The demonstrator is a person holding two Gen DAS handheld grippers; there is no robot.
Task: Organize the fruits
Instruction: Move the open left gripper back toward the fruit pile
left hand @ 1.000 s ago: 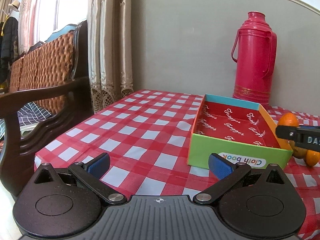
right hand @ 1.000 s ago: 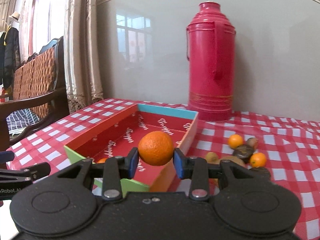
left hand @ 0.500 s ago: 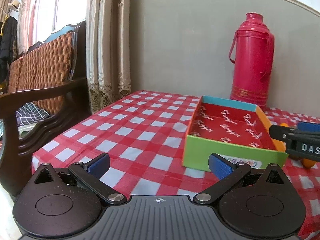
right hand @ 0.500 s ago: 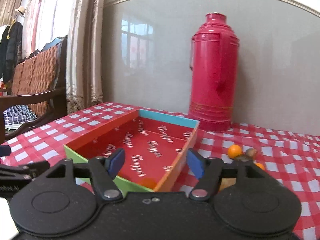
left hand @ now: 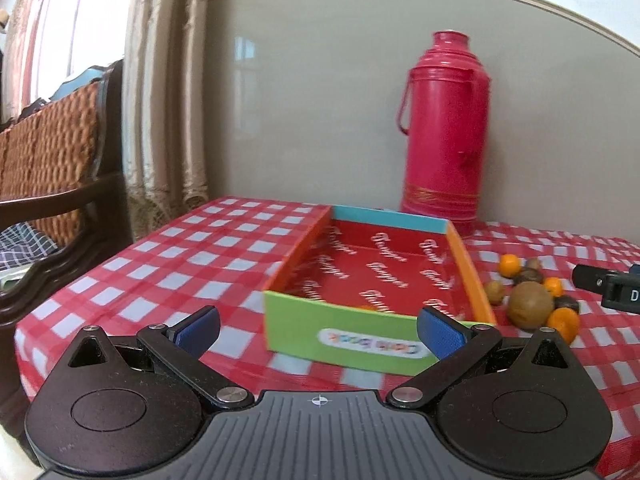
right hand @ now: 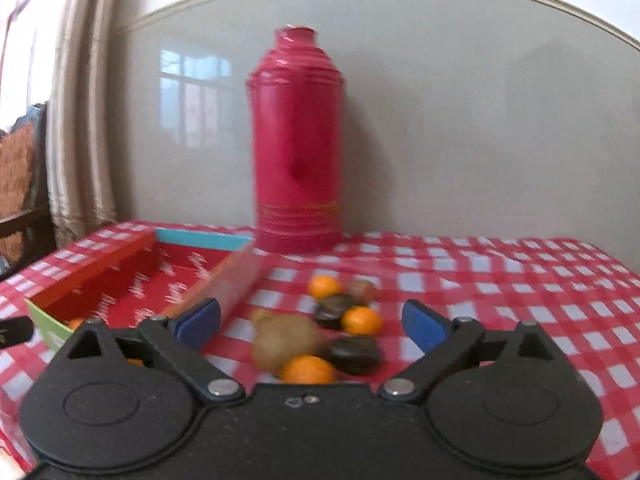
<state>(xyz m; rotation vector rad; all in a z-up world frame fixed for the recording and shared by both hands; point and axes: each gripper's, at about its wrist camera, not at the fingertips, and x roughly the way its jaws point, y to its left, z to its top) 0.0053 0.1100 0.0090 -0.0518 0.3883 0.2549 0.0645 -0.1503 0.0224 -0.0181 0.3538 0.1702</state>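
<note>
Left wrist view: the left claw [left hand: 318,330] gapes wide and empty before the box [left hand: 372,280], where an orange [left hand: 366,307] barely peeks over the near wall.

Right wrist view: the right claw [right hand: 311,322], jaws just opened and empty, faces the fruit pile [right hand: 320,336] on the surface [right hand: 520,280]; best centre on one fruit before closing

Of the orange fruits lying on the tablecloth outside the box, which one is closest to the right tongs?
The orange just above the tongs' black body, beside the brown kiwi. The other two oranges lie farther back, toward the thermos.
</note>
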